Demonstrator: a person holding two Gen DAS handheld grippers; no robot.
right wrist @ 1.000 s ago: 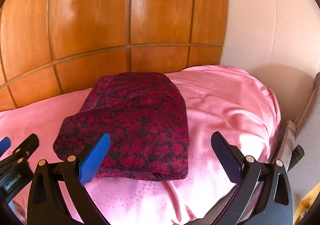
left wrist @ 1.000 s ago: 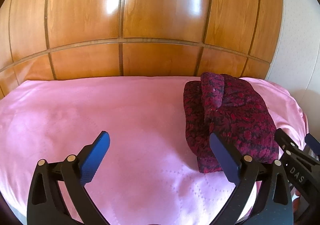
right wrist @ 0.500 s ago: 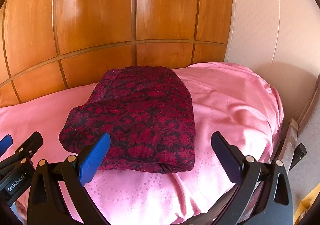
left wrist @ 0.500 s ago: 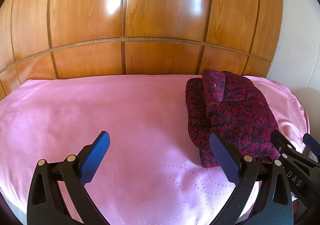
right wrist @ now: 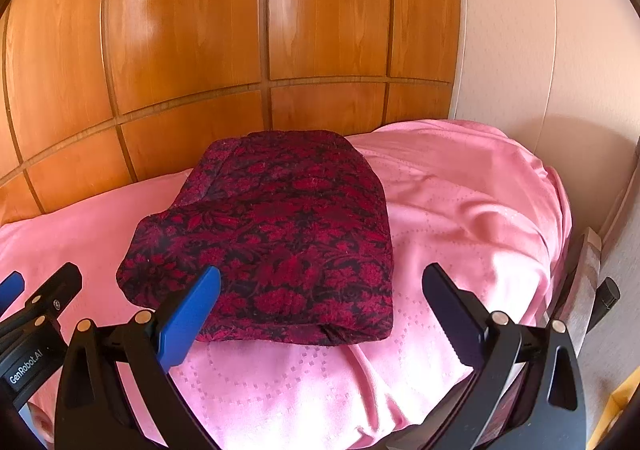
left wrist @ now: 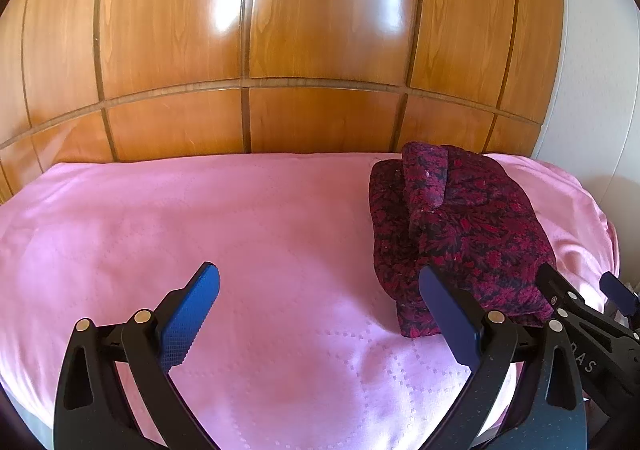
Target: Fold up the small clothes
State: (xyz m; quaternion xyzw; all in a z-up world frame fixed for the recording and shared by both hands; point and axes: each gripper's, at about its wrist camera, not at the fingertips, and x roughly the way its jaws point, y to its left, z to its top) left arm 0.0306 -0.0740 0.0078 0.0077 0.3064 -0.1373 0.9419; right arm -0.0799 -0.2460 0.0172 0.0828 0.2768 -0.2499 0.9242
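Folded garment (right wrist: 276, 234) of dark red floral fabric, lying on the pink bedspread (left wrist: 240, 234) of a bed, close to the wooden headboard (left wrist: 280, 50) and toward the bed's right-hand edge. Left claw (left wrist: 320, 310) and right claw (right wrist: 320, 310) both stand spread and hold nothing; each hovers short of the garment's near edge, the left one off to the garment's left.

Handling, as judged: the cloth looks soft, limp and light, with a slightly fuzzy knit or woven face that should give the blue pads fair friction. It will sag and unfold if lifted by one layer only. The best purchase appears to be the thick near edge of the bundle, where all layers stack, or the loose flap at the garment's left side facing the headboard, which sits unevenly and may need tucking.

Count: one garment; two claws; one bedspread; one headboard. No other clothes show in either view.
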